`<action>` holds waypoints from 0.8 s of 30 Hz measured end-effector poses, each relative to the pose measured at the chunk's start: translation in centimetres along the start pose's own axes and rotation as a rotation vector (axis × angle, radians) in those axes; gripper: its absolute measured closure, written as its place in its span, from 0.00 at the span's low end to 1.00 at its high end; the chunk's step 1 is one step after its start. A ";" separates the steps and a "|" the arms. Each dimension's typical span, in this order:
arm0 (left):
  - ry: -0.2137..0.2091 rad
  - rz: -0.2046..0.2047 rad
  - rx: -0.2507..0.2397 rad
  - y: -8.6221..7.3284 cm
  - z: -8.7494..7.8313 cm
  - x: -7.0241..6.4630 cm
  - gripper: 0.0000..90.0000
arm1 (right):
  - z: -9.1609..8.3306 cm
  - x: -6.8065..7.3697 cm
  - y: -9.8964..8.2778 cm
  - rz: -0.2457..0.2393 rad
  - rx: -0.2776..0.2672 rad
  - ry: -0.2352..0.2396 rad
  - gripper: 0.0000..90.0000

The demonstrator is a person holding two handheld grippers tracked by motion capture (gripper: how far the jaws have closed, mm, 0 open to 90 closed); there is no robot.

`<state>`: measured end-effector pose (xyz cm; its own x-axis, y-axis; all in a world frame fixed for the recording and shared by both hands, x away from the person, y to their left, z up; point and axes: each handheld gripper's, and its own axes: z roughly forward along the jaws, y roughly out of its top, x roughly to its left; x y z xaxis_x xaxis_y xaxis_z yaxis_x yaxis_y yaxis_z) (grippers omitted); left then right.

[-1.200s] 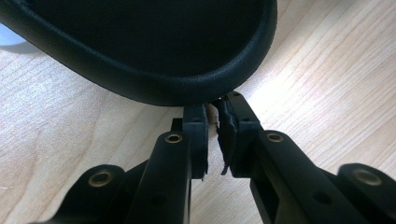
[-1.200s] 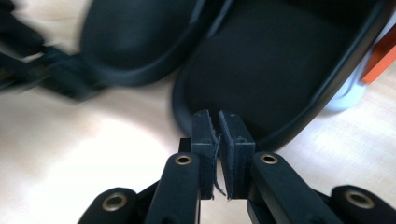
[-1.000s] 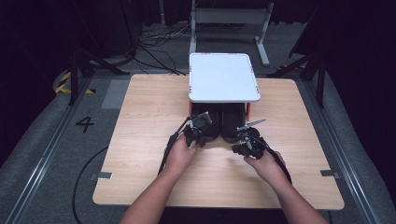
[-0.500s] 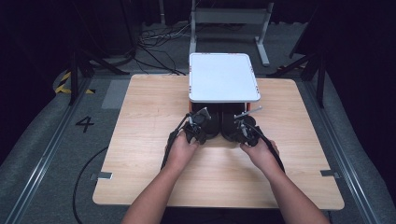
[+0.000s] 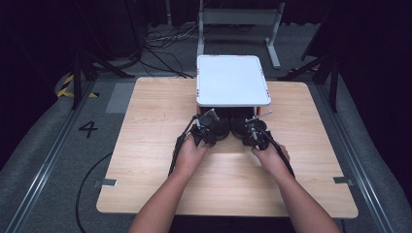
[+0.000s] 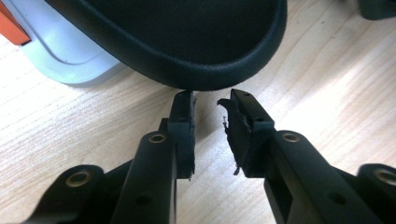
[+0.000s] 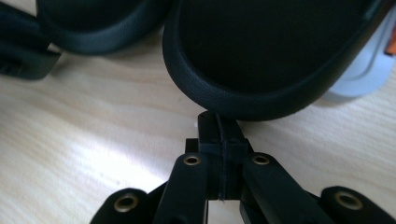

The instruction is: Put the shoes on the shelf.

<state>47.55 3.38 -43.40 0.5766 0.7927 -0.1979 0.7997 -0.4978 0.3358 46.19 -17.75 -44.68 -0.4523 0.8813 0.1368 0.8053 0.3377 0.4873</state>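
Black, grainy and padded, two shoes [image 5: 228, 127] lie side by side at the near edge of a white box [image 5: 232, 80], partly under it. They look soft and light; the rolled rim should squash under a pinch, so that edge is the place to grip. The left gripper [image 6: 209, 116] has just been opening, jaws a little apart with nothing between them, tips just short of the left shoe's rim [image 6: 205, 79]. The right gripper [image 7: 218, 128] is closed empty, its tip at the right shoe [image 7: 266, 56]. A wooden table [image 5: 145, 145] lies underneath.
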 end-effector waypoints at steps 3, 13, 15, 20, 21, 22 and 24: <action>-0.015 0.016 -0.007 -0.6 -0.8 -0.3 0.76 | 0.1 0.1 -0.2 -0.008 0.014 0.005 1.00; -0.015 0.062 -0.080 -3.6 -4.9 -0.3 0.70 | -6.4 -1.1 -2.1 -0.052 -0.127 0.032 0.92; 0.003 0.066 -0.087 -4.6 -5.9 -0.1 0.68 | -7.8 -1.8 -2.5 -0.056 -0.160 0.028 0.91; 0.025 0.055 -0.092 -7.2 -8.3 1.5 0.61 | -10.9 -3.6 -3.6 -0.077 -0.245 0.011 0.83; 0.018 0.051 -0.086 -7.7 -8.7 2.0 0.59 | -11.4 -4.0 -3.9 -0.084 -0.259 0.006 0.77; 0.019 0.047 -0.084 -8.2 -9.1 2.3 0.57 | -11.9 -4.4 -4.2 -0.095 -0.276 0.004 0.71; 0.030 0.078 -0.102 -9.5 -9.9 3.1 0.53 | -12.6 -5.3 -4.9 -0.117 -0.312 -0.011 0.62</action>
<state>40.14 14.06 -38.06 0.6296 0.7641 -0.1406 0.7307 -0.5208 0.4415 39.80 -28.19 -36.93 -0.5295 0.8465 0.0559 0.5913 0.3210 0.7398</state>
